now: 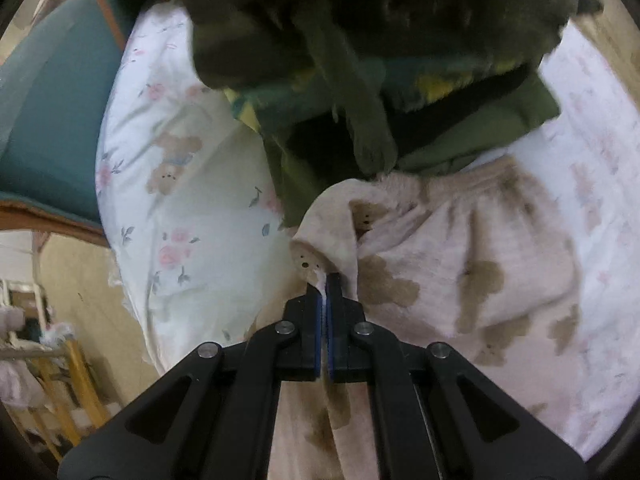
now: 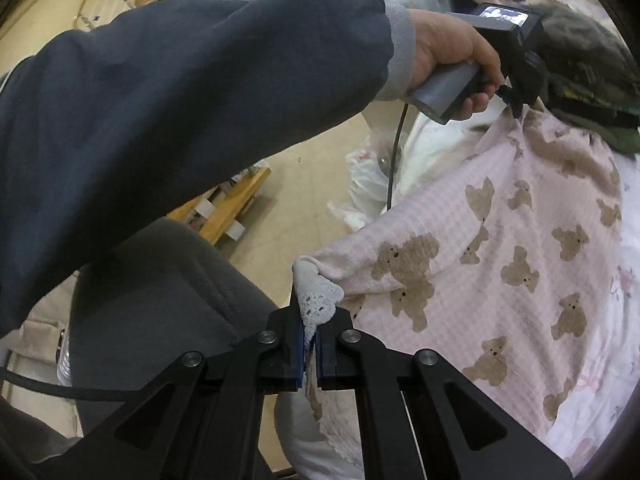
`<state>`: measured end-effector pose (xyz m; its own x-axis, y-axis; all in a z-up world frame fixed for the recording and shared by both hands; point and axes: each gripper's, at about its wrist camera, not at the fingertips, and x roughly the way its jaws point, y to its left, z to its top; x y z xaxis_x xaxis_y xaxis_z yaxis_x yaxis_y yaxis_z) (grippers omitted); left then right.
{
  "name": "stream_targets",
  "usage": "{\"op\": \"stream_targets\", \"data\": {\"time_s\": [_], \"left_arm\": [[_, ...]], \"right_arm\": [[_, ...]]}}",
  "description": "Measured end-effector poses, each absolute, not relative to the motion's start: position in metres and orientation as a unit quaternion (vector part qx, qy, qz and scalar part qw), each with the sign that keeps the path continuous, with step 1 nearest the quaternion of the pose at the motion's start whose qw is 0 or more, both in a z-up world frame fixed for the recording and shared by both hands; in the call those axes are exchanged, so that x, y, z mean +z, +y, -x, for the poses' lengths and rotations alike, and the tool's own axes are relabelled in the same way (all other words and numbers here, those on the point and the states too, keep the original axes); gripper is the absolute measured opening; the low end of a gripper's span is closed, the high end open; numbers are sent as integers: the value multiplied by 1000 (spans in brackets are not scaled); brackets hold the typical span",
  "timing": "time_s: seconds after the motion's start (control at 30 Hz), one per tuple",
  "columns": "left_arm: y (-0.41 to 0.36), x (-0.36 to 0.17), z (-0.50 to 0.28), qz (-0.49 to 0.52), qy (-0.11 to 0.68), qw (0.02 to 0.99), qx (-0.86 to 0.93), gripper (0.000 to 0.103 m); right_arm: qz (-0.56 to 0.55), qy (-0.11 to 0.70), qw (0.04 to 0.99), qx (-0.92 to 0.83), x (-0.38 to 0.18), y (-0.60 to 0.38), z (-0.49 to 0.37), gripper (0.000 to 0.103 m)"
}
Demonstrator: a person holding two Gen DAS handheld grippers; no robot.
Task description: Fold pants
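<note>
The pants point(image 2: 500, 240) are pale pink with brown teddy bears and a white lace hem; they lie spread over a white floral bedsheet point(image 1: 180, 184). My left gripper point(image 1: 324, 280) is shut on a pinched edge of the pants point(image 1: 460, 264). My right gripper point(image 2: 310, 328) is shut on the lace-trimmed corner at the near edge. In the right wrist view the left gripper point(image 2: 514, 106) appears at the far end of the pants, held by a hand point(image 2: 452, 56) in a dark blue sleeve.
A pile of dark green and olive clothes point(image 1: 400, 80) lies on the bed just past the pants. A teal chair point(image 1: 52, 120) stands left of the bed. The person's grey-trousered leg point(image 2: 160, 300) is at the bed's edge, with wooden pieces and plastic bags on the floor point(image 2: 280, 216).
</note>
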<state>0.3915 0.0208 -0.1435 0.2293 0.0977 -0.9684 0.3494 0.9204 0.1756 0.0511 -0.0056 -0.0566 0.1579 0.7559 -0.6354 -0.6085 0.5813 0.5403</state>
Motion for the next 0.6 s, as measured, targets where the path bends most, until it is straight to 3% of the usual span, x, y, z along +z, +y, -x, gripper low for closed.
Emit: {"op": "stream_targets", "data": {"time_s": [0.13,0.2,0.23,0.27,0.47,0.6], "left_arm": [[33,-158,-395,-161,637,750,-77,7],[44,-149,-394,-129,642,751,-84,33],[53,-139,-390,-105,639,756,-96,60],[65,-124,-384,-80,633,761,-113,74],[149,-31,-320,-56,578,805,-124,75],[223,9,-271,33,569,816,-103,80]], "right_arm": [[-83,473,755,446,-56,6,-55,2],[-84,475,755,445,-56,7,-57,2],[-83,475,754,446,-56,7,-59,2],[-81,474,754,448,-56,7,-59,2],[-63,469,745,470,-49,18,-61,3],[-37,473,734,486,-54,35,-60,3]]}}
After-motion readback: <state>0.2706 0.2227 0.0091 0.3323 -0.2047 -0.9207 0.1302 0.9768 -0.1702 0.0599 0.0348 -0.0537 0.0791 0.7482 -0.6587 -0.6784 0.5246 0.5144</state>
